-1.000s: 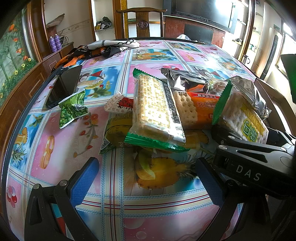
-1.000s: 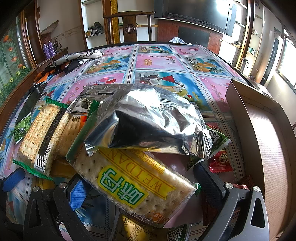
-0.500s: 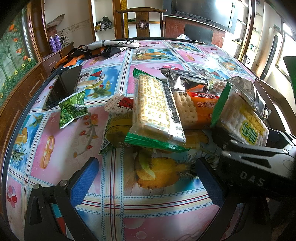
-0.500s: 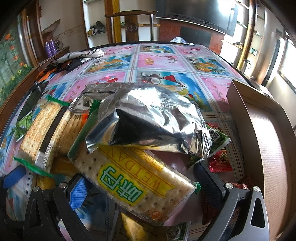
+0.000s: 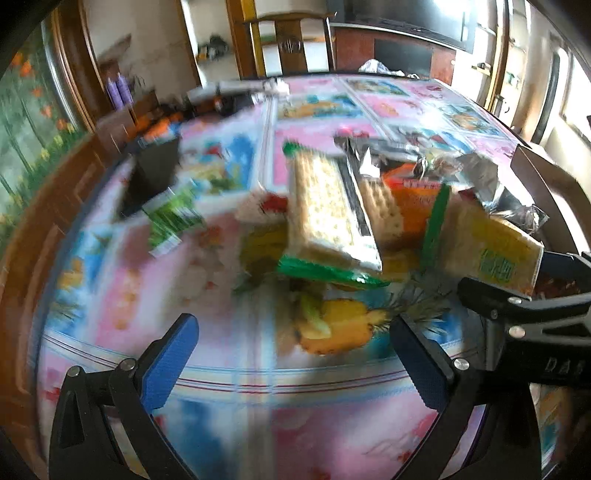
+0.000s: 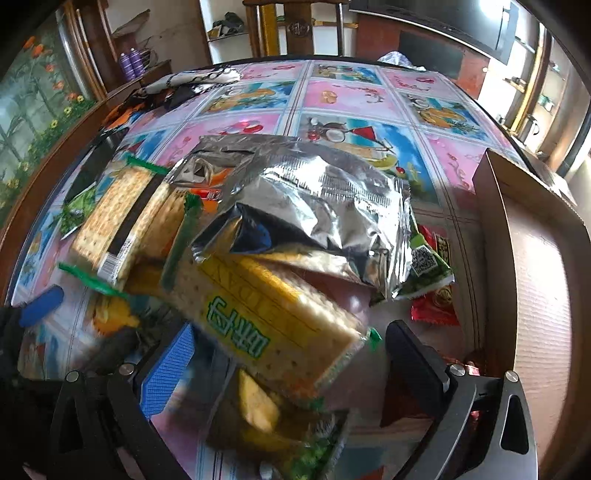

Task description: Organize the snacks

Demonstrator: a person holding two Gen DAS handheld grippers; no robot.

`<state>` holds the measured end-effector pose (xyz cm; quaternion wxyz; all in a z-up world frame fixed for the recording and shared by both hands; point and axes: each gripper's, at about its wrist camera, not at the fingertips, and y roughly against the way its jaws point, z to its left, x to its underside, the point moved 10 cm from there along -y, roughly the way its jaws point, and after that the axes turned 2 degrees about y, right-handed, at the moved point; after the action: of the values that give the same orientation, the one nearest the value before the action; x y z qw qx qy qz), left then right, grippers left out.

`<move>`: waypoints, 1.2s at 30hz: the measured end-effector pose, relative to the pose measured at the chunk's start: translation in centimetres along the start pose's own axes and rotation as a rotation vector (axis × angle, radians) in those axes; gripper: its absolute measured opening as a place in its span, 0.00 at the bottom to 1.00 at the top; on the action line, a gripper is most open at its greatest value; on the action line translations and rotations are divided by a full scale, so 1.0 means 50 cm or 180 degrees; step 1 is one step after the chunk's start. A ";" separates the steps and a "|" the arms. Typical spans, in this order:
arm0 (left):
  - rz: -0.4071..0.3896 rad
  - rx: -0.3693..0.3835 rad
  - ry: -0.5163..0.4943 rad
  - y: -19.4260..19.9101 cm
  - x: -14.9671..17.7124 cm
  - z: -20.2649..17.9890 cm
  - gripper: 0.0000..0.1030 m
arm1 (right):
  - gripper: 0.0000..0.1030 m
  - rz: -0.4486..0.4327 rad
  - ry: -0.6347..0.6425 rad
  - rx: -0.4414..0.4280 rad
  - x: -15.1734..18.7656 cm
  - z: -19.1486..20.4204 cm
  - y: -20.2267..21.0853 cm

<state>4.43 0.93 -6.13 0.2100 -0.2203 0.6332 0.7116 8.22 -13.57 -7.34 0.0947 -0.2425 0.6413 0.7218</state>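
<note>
— Wooden cabinets and a carved chair (image 6: 295, 29) ring the room; what fills the foreground?

— A round bench (image 6: 354, 99) under a bright fruit-print cloth, pink and blue squares. At its right edge stands an open cardboard box (image 6: 532, 266), its brown wall tall beside the snacks.

— And the snacks themselves?

— A heap near the middle. Biggest is a crumpled silver foil bag (image 6: 314, 206), lying over the far end of a yellow cracker pack (image 6: 273, 317) with green lettering. Left of those lies a long cracker pack with green ends (image 5: 328, 218), resting on an orange cracker pack (image 5: 402, 206). Just beside the box wall are a green sachet (image 6: 428, 266) and a red one (image 6: 436, 310).

— Where are the tools?

— The right hand-held gripper (image 6: 284, 365) has its fingers spread wide, the yellow cracker pack between them, tilted, with its near end raised off the cloth. I cannot tell whether either pad touches it. The left hand-held gripper (image 5: 295, 358) is also spread apart, empty, low over a pineapple print in front of the heap; that view is blurred.

— Anything off to the side?

— A dark phone (image 5: 151, 177) and a small green packet (image 5: 173, 218) lie left of the heap, apart from it.
</note>
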 end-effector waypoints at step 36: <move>-0.0344 -0.0316 -0.0013 0.246 -0.111 0.051 1.00 | 0.53 0.0371 0.0645 -0.1437 0.077 0.176 0.118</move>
<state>1.72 2.01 7.27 0.2382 -0.2629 0.5839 0.7302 0.23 -6.63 -3.43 -0.0683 -0.2912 0.4830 0.8230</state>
